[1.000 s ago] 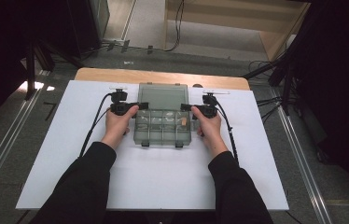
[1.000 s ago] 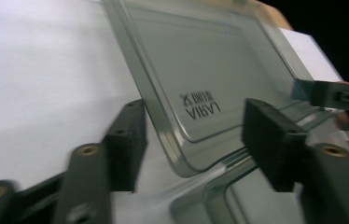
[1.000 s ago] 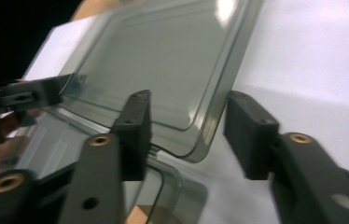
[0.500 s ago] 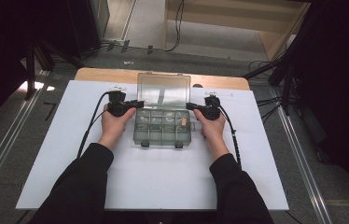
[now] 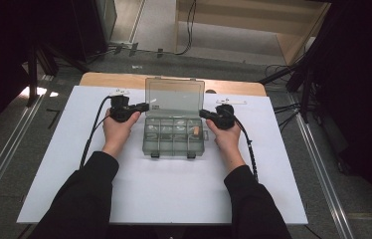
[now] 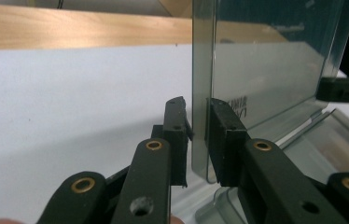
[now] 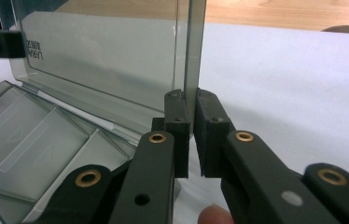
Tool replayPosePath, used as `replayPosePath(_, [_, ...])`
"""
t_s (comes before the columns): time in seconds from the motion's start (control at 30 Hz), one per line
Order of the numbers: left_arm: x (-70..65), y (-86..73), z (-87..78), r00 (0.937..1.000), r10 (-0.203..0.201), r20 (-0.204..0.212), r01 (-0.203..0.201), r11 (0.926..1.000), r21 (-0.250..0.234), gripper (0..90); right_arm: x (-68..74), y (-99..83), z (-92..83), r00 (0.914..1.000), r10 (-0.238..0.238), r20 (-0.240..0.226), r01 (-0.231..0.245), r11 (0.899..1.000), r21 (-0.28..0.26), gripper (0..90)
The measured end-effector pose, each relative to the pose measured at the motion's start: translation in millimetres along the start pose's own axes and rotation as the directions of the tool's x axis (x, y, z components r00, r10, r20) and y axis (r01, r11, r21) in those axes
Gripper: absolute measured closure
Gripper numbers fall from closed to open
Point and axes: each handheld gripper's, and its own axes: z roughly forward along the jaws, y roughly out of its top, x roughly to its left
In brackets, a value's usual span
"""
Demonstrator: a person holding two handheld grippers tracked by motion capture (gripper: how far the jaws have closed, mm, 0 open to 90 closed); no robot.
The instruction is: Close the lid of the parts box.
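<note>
A person is standing a smoky transparent plastic lid [image 5: 174,96] of a shallow compartmented organiser box [image 5: 174,137] upright, near the far edge of the white sheet covering the table [image 5: 64,164]. The left gripper [image 6: 199,128] has just been closing its jaws on the lid's left side edge, and the right gripper [image 7: 192,112] has likewise just been closing on the right side edge; in both gripper views the black pads are sitting against the thin plastic with the edge between them. The hold is looking shallow to me, only the pad tips are biting a slick, narrow rim, so either side could be slipping off if the hands push back unevenly. Uneven pushing would also be twisting the lid and straining the hinge, or dragging the light box across the sheet and jolting the small pale-orange piece [image 5: 195,131] lying in one right-hand compartment. Pressing past the hinge's stop could be cracking the plastic.
</note>
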Motion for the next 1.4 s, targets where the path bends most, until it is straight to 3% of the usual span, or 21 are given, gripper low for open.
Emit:
replayPosePath(0.2, [-4.4,-2.4,-3.5,0.9984,0.055,-0.01,-0.056,0.9984,-0.009,84.2,-3.2,-0.7,-0.2,0.9993,0.029,-0.024,-0.029,1.0,-0.002,82.3])
replayPosePath(0.3, [-6.8,-5.3,-3.9,0.9972,0.07,-0.027,-0.071,0.997,-0.032,84.4,-6.2,2.5,-1.0,0.9965,0.072,-0.043,-0.072,0.997,0.009,71.6])
replayPosePath(0.37, [-7.5,-6.7,-4.1,0.9968,0.074,-0.03,-0.075,0.9963,-0.041,84.5,-9.6,7.0,-5.1,0.993,0.103,-0.058,-0.104,0.994,-0.023,70.3])
replayPosePath(0.43, [-8.4,-7.7,-4.6,0.9962,0.08,-0.034,-0.082,0.9955,-0.048,84.5,-10.6,14.1,-9.8,0.9932,0.102,-0.055,-0.104,0.994,-0.032,70.0])
replayPosePath(0.53, [-9.0,-8.2,-5.2,0.9955,0.088,-0.034,-0.09,0.9945,-0.054,84.5,-7.0,25.0,-13.9,0.9972,0.064,-0.038,-0.066,0.997,-0.041,72.4])
replayPosePath(0.67, [-10.0,-9.2,-5.8,0.9933,0.11,-0.035,-0.112,0.9915,-0.066,84.6,-4.5,35.2,-17.0,0.9969,0.071,-0.033,-0.073,0.995,-0.071,74.8])
replayPosePath(0.9, [-11.0,-9.4,-5.5,0.9912,0.128,-0.034,-0.13,0.9886,-0.076,84.8,-1.5,40.5,-13.1,0.9974,0.07,-0.014,-0.071,0.995,-0.068,81.2])
replayPosePath(0.97, [-10.6,-9.6,-4.7,0.9915,0.125,-0.037,-0.127,0.9889,-0.076,84.7,0.5,40.1,-13.1,0.9982,0.059,0.004,-0.059,0.996,-0.066,82.3])
replayPosePath(1.1, [-10.5,-8.9,-2.4,0.996,0.08,-0.041,-0.082,0.9944,-0.066,83.9,6.7,38.9,-14.2,0.9983,0.032,0.048,-0.029,0.997,-0.07,83.3])
replayPosePath(1.17, [-11.2,-7.5,-3.8,0.9955,0.087,-0.038,-0.089,0.9944,-0.057,83.1,7.1,37.5,-15.3,0.9984,0.03,0.048,-0.027,0.997,-0.073,83.3])
replayPosePath(1.27, [-11.4,-3.3,-8.6,0.9977,0.065,-0.018,-0.066,0.9972,-0.036,74.5,7.7,35.1,-16.9,0.9987,0.017,0.047,-0.013,0.996,-0.086,83.2])
replayPosePath(1.4, [-9.1,1.7,-17.2,0.9994,0.034,0.01,-0.034,0.9981,-0.052,70.6,8.7,30.5,-18.7,0.9987,0.011,0.05,-0.005,0.994,-0.113,83.1])
